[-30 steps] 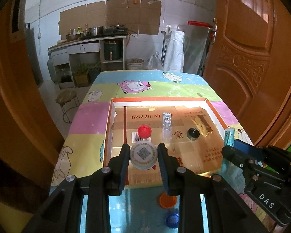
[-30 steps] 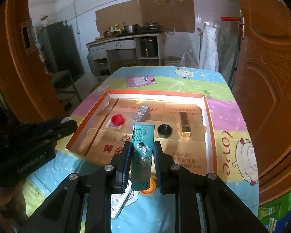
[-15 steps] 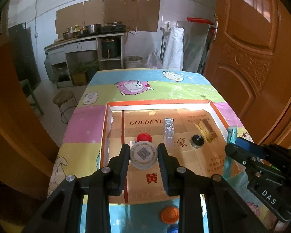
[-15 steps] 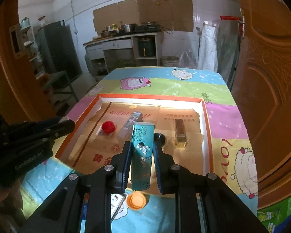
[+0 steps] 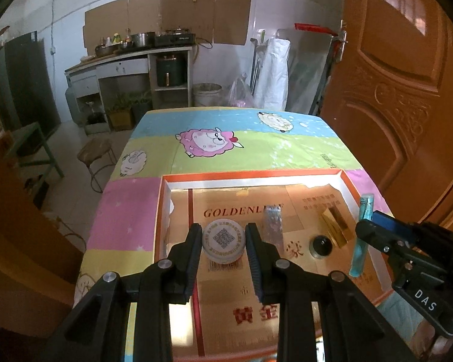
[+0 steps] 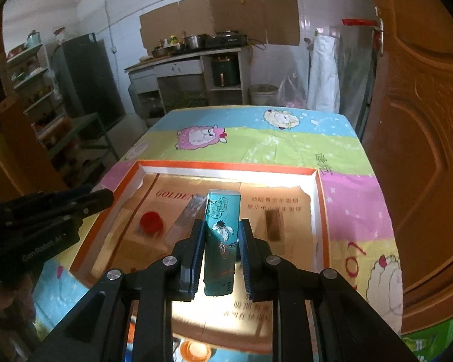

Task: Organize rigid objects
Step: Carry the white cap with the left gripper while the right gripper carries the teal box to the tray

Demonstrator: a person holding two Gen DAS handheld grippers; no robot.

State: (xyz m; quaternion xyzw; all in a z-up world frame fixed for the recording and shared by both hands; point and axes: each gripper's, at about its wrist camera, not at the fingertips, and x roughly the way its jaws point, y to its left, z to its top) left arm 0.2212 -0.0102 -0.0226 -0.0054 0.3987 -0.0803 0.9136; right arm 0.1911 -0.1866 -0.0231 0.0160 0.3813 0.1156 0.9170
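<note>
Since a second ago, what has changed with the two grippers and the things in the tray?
Both grippers have carried their loads forward over the tray: the left gripper with the round white tin, the right gripper with the teal box. Neither let go. The red cap, black cap and gold bar stayed put.

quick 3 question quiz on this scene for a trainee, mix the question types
1. True or false: the left gripper is clamped on a round white tin.
2. What does the right gripper hold? A) red cap B) tall teal box C) gold bar
3. Fill in: the red cap, clear wrapped stick, black cap and gold bar all lie inside the shallow orange-edged ____.

Key: 1 true; 2 B, the teal box stands upright between the pads; 3 tray.
</note>
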